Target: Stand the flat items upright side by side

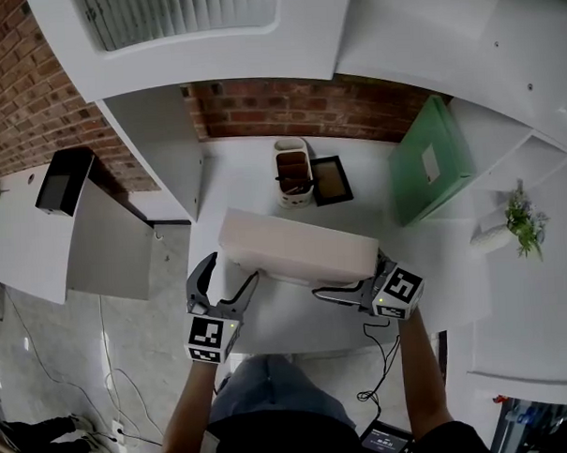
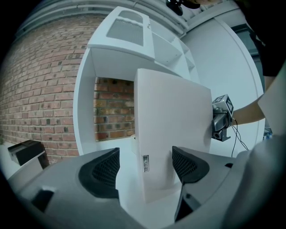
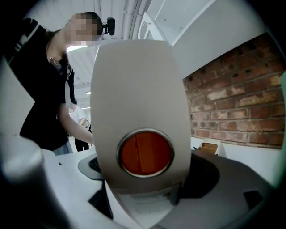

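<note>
Two tools are seen at one white binder (image 1: 298, 246) on the counter (image 1: 297, 325). Left tool (image 2: 145, 167) is spread loose around one end, right tool (image 3: 147, 179) is opened wide around the spine end. One green folder (image 1: 431, 158) is leaned upright, back right.
</note>
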The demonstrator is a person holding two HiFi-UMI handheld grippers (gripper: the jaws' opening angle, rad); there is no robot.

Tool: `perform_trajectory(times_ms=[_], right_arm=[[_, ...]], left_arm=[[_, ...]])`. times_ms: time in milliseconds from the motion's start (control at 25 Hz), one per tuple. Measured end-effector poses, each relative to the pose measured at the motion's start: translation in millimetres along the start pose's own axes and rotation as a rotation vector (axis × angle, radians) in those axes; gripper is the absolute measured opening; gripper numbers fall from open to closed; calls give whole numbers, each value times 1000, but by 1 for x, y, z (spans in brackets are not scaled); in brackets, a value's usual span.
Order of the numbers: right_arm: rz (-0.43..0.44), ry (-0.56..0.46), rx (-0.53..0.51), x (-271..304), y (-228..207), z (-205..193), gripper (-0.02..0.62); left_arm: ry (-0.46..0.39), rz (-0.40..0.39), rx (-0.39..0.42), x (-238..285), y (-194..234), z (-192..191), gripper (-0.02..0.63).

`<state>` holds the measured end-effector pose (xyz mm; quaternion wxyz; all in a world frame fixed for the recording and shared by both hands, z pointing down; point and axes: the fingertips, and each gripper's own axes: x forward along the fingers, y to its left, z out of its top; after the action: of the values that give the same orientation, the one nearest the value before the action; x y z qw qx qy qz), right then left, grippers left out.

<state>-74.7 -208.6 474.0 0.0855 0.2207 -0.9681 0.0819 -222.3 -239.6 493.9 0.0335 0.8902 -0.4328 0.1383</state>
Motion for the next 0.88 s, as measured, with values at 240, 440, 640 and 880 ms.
perform_trajectory(times_ms=[240,440,640,880], right_arm=[[-4,5,-101,2,1,-6,291],[-54,-20,-165,0,3,-4,259],[-151,-93,-135,-22,3,10,255],[-422,-124,-70,-85,-17,17,255]], left_arm=[[7,0,-5,2,1,-2,344],[10,-15,8,9,1,1,343],[-13,-51,22,17,-5,13,344],[-39,-134,28,39,-32,26,344]])
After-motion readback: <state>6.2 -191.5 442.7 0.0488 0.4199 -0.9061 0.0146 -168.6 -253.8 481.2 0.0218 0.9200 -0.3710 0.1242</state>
